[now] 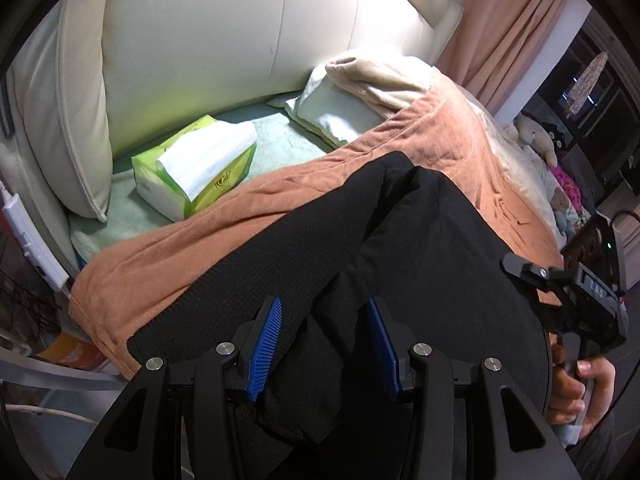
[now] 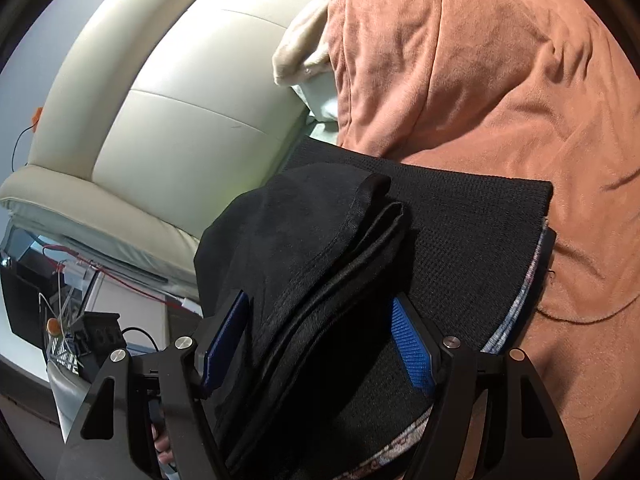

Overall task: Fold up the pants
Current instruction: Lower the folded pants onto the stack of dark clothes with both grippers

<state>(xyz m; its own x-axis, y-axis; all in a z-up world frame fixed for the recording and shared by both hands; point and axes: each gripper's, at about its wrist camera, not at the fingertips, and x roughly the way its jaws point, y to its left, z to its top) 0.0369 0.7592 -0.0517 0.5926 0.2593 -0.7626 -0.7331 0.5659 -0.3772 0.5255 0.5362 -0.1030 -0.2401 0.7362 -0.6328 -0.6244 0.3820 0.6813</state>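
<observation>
Black pants point(image 1: 400, 240) lie spread over an orange-brown blanket point(image 1: 208, 248) on the bed, and both tongs are right in the cloth. The left gripper point(image 1: 324, 344) points down into the near edge of the pants: a bunched fold of black fabric runs up between its blue pads point(image 1: 266, 344), filling the gap, with the jaws partly closed around it. From this view the fold looks pinched, though the right pad is half hidden by the cloth.

The right gripper point(image 2: 320, 344) sits over a thick stack of folded layers. That stack passes between its jaws, which stand fairly wide; the left pad point(image 2: 224, 344) lies against the fabric, while the right pad point(image 2: 412, 348) shows bare blue face, seemingly clear of the cloth. Whether it grips I cannot tell.

In the left view, a hand point(image 1: 580, 392) holds the right gripper's handle at the pants' right edge. Behind, a tissue pack point(image 1: 196, 172) sits well apart near a cream headboard point(image 1: 224, 32).
</observation>
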